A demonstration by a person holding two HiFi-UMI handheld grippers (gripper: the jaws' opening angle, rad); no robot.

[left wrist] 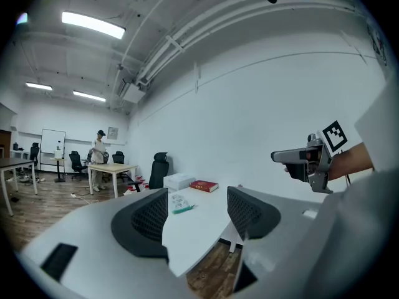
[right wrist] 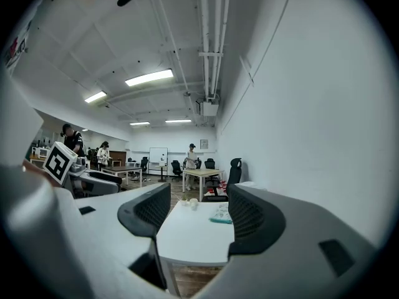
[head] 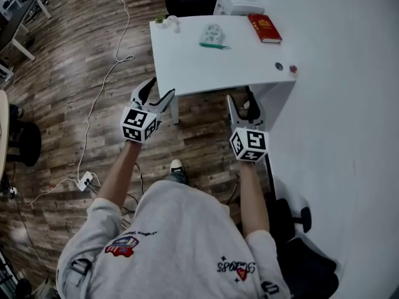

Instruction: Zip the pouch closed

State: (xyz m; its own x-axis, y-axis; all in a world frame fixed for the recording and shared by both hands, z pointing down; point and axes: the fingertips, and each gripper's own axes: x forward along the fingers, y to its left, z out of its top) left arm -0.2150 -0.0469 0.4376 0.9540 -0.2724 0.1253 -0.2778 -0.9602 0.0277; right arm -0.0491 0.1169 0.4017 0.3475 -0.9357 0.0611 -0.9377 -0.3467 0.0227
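Note:
The pouch (head: 212,35) is a pale, printed one with a green zip edge, lying flat near the far side of the white table (head: 212,67). It shows small in the left gripper view (left wrist: 179,203) and the right gripper view (right wrist: 221,215). My left gripper (head: 159,90) is held over the floor just before the table's near left corner, open and holding nothing (left wrist: 196,213). My right gripper (head: 240,101) hangs open below the table's near edge, also holding nothing (right wrist: 194,213). Both are well short of the pouch.
A red book (head: 265,28) lies right of the pouch and a white box (head: 239,2) stands behind it. Small items (head: 168,22) sit at the table's far left corner, two tiny objects (head: 285,67) near its right edge. A cable (head: 106,80) runs across the wooden floor. A white wall lies to the right.

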